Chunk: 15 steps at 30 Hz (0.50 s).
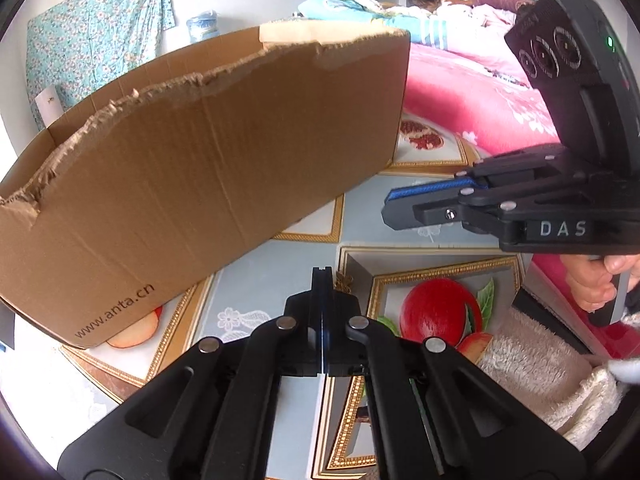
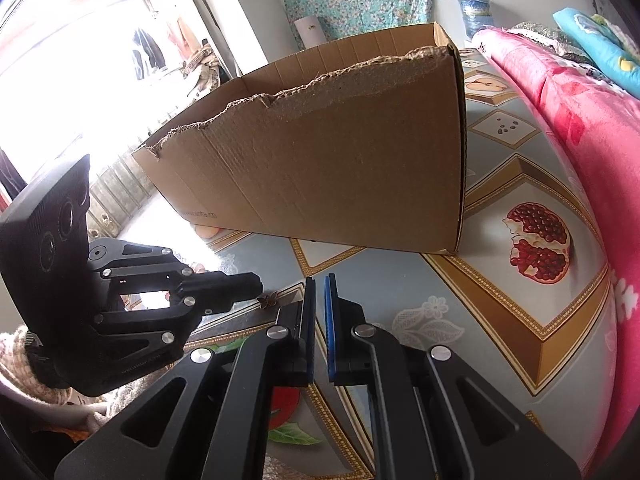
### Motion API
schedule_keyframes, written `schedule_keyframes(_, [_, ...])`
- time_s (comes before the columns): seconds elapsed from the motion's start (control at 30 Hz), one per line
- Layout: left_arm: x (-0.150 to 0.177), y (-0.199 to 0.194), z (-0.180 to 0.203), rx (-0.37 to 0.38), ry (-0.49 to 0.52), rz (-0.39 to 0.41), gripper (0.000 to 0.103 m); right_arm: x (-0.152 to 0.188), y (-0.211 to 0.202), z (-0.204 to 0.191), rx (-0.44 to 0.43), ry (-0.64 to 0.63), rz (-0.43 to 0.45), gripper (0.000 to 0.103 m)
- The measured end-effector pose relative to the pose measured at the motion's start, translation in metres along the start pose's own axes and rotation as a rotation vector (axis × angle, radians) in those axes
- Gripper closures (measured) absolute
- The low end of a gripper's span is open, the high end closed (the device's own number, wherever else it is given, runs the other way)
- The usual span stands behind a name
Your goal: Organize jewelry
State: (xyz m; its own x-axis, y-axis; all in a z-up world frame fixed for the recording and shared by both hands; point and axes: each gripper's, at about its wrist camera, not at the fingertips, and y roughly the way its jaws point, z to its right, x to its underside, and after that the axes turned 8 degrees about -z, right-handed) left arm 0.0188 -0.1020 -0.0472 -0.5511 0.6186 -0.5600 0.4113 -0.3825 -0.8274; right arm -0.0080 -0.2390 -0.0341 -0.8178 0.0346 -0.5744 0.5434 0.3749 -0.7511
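A small bronze butterfly ornament (image 2: 267,300) lies on the fruit-patterned tablecloth (image 2: 500,280). My left gripper (image 2: 258,284) is shut, its tips right at the butterfly. In the left wrist view the butterfly (image 1: 345,282) peeks out just right of the left gripper (image 1: 322,270), beside the finger; I cannot tell whether any part is pinched. My right gripper (image 2: 320,280) is shut to a thin slit between its blue pads, holding nothing. It hovers to the right of the left gripper. From the left wrist view the right gripper (image 1: 386,206) comes in from the right.
A torn open cardboard box (image 1: 200,152) (image 2: 340,152) stands on the table just behind both grippers. A pink quilt on a bed (image 2: 600,128) borders the table on the right. A person's hand (image 1: 592,284) in a fluffy sleeve (image 1: 540,372) holds the right gripper.
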Motion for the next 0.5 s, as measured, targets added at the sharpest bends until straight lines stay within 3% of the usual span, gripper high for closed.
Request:
schedule_keyframes(0.37, [0.002,-0.011,0.009,0.047,0.009,0.024,0.102,-0.003,0.004,0.004,-0.011,0.007,-0.007,0.098])
schedule_keyframes(0.5, [-0.001,-0.010,0.004,0.044,-0.002,0.029,0.086,-0.002,0.005,0.005,-0.019,0.008,-0.003,0.098])
